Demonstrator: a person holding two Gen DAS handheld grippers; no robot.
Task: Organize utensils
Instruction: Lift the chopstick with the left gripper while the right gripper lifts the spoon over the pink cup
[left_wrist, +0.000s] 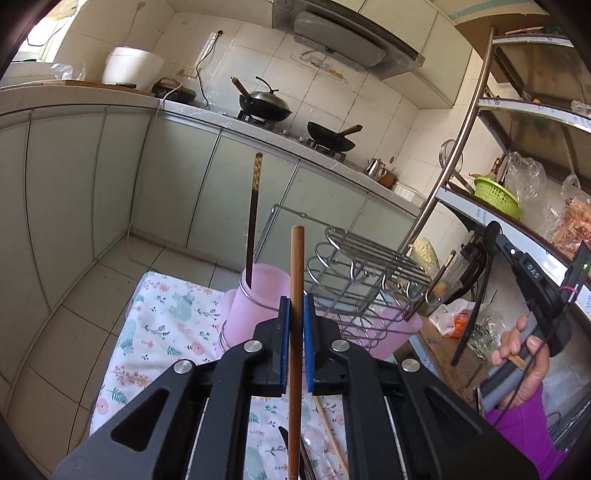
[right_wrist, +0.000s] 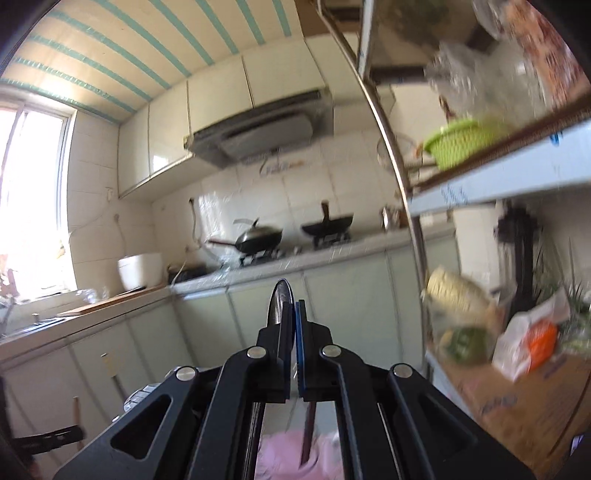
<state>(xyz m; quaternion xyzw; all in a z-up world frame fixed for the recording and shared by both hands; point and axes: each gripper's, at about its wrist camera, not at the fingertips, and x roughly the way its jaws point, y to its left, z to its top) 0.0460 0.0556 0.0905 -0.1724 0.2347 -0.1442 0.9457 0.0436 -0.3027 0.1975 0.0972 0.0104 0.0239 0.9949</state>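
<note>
Left wrist view: my left gripper (left_wrist: 295, 314) has its blue pads pinching 1 brown wooden chopstick (left_wrist: 296, 332), held upright above the floral-print cloth (left_wrist: 166, 325). Just ahead stands a translucent pink plastic cup (left_wrist: 255, 302) in a wire ring, with 1 dark chopstick with a gold-patterned top (left_wrist: 253, 221) standing in it. Beside it sits the chrome wire utensil rack (left_wrist: 362, 266). More utensils lie on the cloth below the jaws. At right, a hand (left_wrist: 524, 350) carries my right gripper (left_wrist: 461, 258). Right wrist view: right gripper (right_wrist: 291, 321) pressed together on a shiny metal spoon (right_wrist: 279, 302), bowl tip protruding upward; frame blurred.
</note>
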